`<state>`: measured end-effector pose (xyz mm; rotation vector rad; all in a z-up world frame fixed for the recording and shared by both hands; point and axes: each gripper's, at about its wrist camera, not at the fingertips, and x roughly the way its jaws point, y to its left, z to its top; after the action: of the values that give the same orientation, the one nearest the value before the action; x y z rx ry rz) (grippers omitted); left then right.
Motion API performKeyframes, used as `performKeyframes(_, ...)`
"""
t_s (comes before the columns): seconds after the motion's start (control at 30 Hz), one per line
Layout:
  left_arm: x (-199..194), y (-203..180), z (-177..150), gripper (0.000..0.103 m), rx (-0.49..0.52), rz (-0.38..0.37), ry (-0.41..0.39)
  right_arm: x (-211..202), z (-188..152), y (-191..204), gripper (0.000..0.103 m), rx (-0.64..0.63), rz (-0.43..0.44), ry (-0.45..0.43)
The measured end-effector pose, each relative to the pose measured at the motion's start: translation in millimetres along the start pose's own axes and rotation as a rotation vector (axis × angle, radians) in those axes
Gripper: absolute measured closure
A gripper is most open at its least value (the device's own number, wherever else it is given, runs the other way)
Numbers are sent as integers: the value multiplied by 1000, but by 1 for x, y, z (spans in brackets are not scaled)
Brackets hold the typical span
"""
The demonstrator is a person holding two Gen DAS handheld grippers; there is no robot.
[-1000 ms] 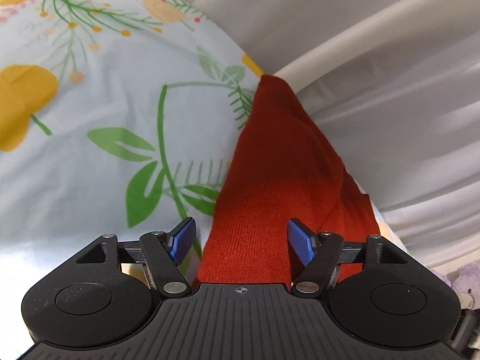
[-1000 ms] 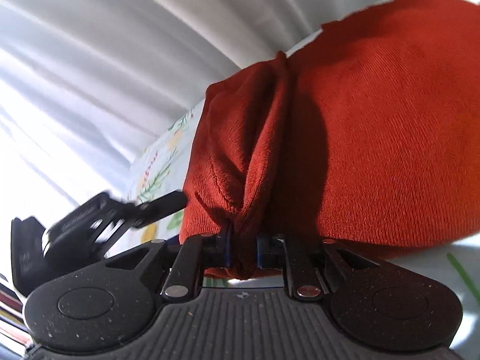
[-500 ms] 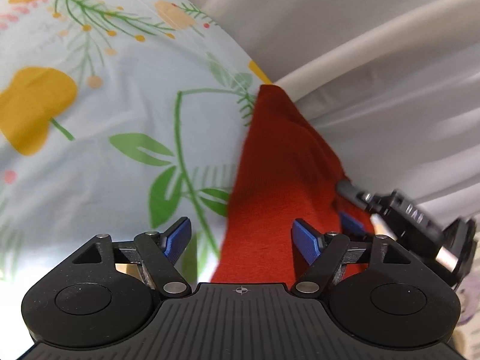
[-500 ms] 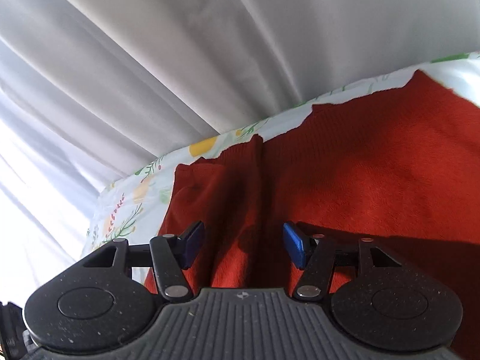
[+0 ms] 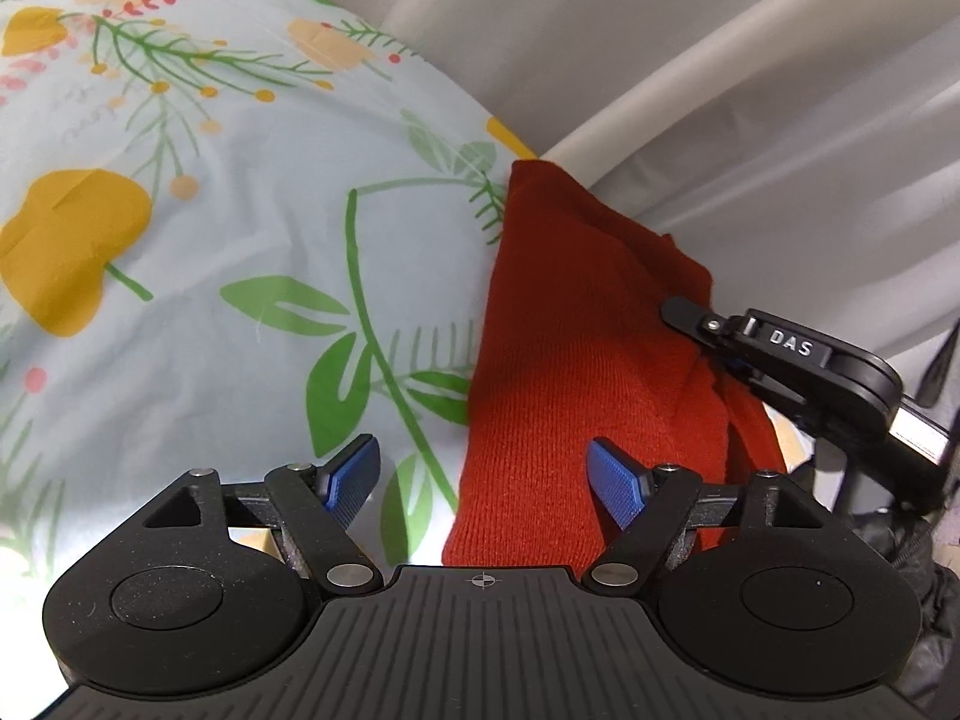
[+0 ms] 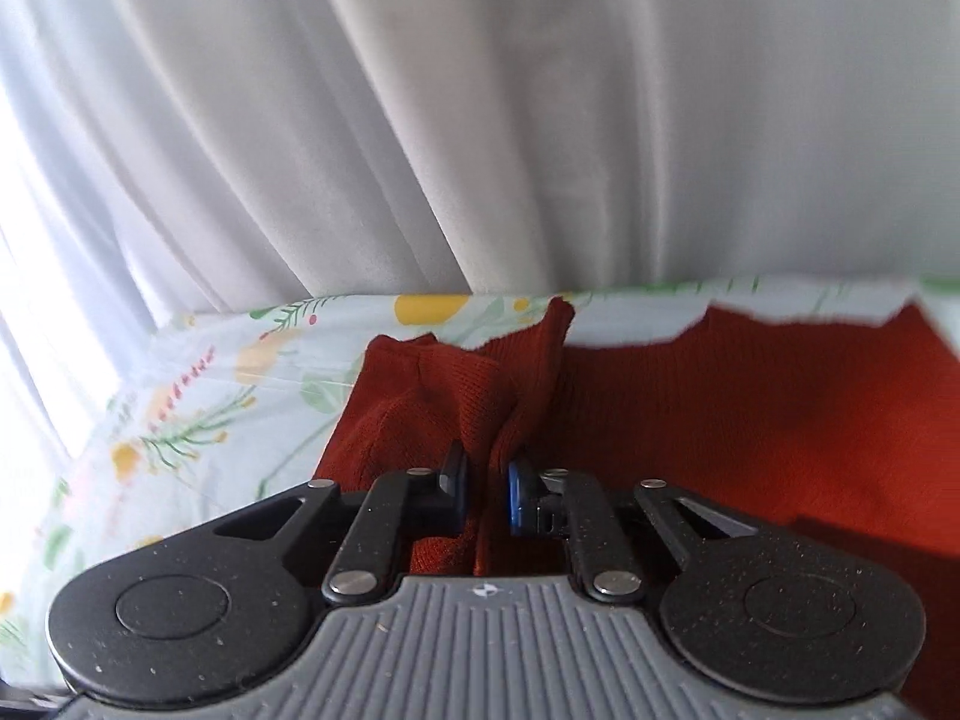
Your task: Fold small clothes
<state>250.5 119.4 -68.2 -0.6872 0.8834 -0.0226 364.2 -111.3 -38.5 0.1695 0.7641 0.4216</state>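
Note:
A red knit garment [image 5: 570,330] lies on a floral bedsheet [image 5: 240,240]. My left gripper [image 5: 480,462] hovers open over the garment's near left edge. Its blue pads [image 5: 618,480] stand wide apart and press on nothing. In the left wrist view my right gripper [image 5: 702,330] reaches in from the right onto the garment's right side. In the right wrist view the jaws of my right gripper [image 6: 486,468] are closing, and a raised fold of the red garment [image 6: 750,408] is pinched between the pads. The rest of the garment spreads flat to the right.
A pale curtain [image 6: 480,120] hangs close behind the bed's far edge, also seen as the curtain [image 5: 720,90] in the left wrist view. The floral sheet [image 6: 210,396] lies bare to the garment's left. Dark items show at the left view's lower right corner.
My right gripper let go of the bunched cloth, opened, drew back and rose, then closed on a fold again. It came into the left wrist view. My left gripper stayed put.

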Motion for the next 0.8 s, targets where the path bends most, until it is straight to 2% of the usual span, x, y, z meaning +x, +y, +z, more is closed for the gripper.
performKeyframes(0.13, 1, -8, 1, 22, -3, -23, -5, -28, 1, 15, 92, -113, -51, -78)
performKeyframes(0.27, 11, -26, -2, 22, 34, -49, 22, -53, 5, 10, 92, -167, -98, -146)
performKeyframes(0.4, 18, -45, -10, 22, 46, -144, 56, -75, 2, -4, 92, -214, -177, -192)
performKeyframes(0.47, 22, -52, -15, 22, 54, -186, 79, -79, 1, -17, 92, -217, -224, -188)
performKeyframes(0.53, 26, -59, -21, 22, 96, -192, 90, -81, -1, -35, 92, -196, -256, -166)
performKeyframes(0.67, 31, -64, -32, 21, 187, -129, 103, -65, -8, -67, 92, -134, -292, -100)
performKeyframes(0.73, 29, -60, -39, 21, 219, -109, 115, -56, -16, -80, 89, -90, -287, -51)
performKeyframes(0.8, 23, -57, -45, 21, 256, -91, 119, -60, -22, -91, 83, -24, -270, -47)
